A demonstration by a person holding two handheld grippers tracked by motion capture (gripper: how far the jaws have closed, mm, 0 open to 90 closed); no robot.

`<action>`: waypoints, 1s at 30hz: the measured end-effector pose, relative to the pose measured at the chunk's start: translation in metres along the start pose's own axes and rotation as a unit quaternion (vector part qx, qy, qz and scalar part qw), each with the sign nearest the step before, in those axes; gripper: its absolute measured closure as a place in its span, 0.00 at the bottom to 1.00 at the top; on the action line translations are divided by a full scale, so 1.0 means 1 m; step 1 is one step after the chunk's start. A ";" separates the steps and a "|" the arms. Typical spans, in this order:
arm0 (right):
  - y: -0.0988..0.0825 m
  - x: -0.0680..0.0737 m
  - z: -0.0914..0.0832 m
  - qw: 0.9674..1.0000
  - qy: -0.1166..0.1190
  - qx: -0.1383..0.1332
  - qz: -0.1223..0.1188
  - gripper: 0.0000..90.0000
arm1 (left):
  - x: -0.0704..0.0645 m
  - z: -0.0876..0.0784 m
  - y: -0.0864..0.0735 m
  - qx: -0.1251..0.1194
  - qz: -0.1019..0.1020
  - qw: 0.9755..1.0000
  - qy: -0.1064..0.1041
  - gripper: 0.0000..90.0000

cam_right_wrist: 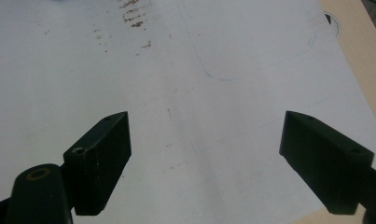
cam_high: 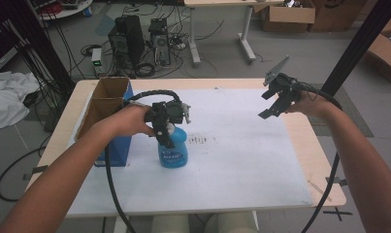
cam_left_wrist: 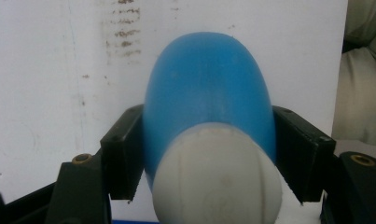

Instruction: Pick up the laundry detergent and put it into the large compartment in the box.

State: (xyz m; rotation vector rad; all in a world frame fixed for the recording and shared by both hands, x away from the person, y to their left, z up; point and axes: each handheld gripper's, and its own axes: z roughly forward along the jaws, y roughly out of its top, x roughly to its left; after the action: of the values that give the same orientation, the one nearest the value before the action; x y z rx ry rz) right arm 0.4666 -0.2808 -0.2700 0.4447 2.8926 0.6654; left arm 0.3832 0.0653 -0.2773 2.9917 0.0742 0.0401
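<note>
A blue plastic bottle with a white cap stands upright on the white sheet, left of the middle. My left gripper reaches it from the left, near its top. In the left gripper view the bottle sits between the two black jaws, and both pads touch its sides, so the gripper is shut on it. My right gripper hangs above the right part of the sheet, tilted down. Its jaws stand wide apart with nothing between them.
An open cardboard box with a blue side stands at the table's left edge, just behind my left hand. Brown smudges mark the sheet right of the bottle. Bare wooden table shows along the right side.
</note>
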 end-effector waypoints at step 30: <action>0.001 0.003 0.003 1.000 0.007 0.000 -0.005 0.19 | -0.008 -0.035 0.004 -0.013 -0.033 0.998 0.043 0.43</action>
State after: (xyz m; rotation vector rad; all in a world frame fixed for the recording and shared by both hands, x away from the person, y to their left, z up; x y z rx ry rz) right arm 0.4647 -0.2771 -0.2726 0.4263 2.9072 0.6689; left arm 0.3744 0.0662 -0.2418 2.9580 0.1799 0.1622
